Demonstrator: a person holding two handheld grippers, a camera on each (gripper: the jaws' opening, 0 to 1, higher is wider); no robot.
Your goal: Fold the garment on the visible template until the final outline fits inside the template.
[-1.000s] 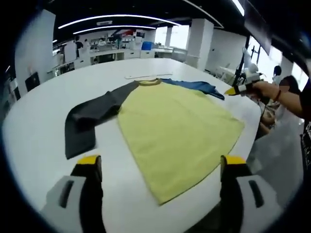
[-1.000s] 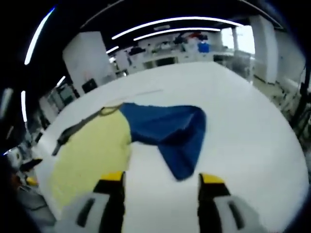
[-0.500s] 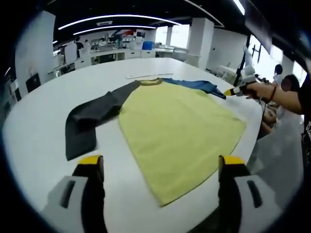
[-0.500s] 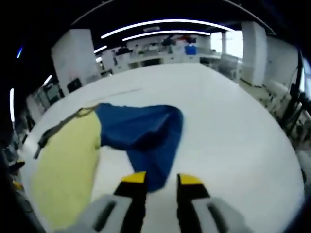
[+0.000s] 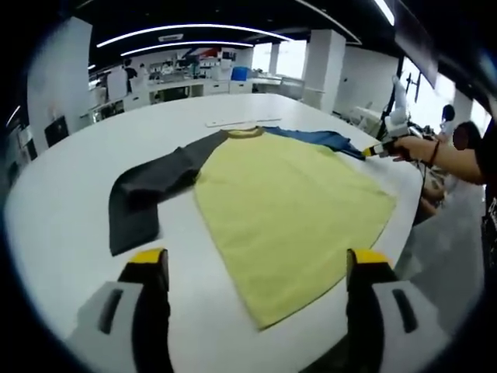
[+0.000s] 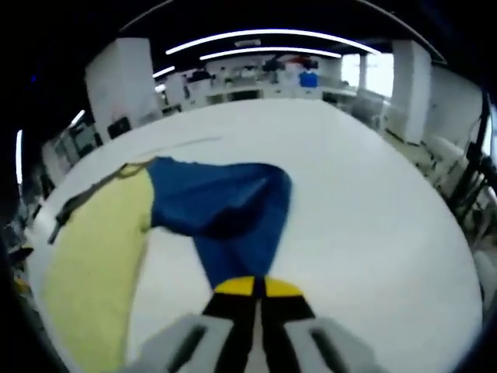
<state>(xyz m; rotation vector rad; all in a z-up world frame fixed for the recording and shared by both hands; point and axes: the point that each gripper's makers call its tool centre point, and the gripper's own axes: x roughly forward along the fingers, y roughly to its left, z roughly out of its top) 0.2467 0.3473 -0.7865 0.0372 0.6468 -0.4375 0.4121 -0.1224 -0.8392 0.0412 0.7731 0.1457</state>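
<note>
A long-sleeved shirt with a yellow body [image 5: 291, 214], one dark grey sleeve [image 5: 147, 190] and one blue sleeve [image 6: 233, 210] lies flat on the round white counter [image 5: 70, 194]. In the left gripper view its hem points toward the near counter edge and its collar toward the far edge, beside a thin pale strip [image 5: 241, 122] lying on the counter. The grey sleeve bends toward the near-left edge; the blue sleeve reaches the right edge.

The left gripper [image 5: 256, 268] hangs above the near edge, its yellow-tipped jaws spread wide, holding nothing.

The right gripper [image 6: 252, 287] has its jaws pressed together on the cuff end of the blue sleeve, seen in the right gripper view. In the left gripper view it sits at the right counter edge, held by a person's hand [image 5: 411, 148].
</note>
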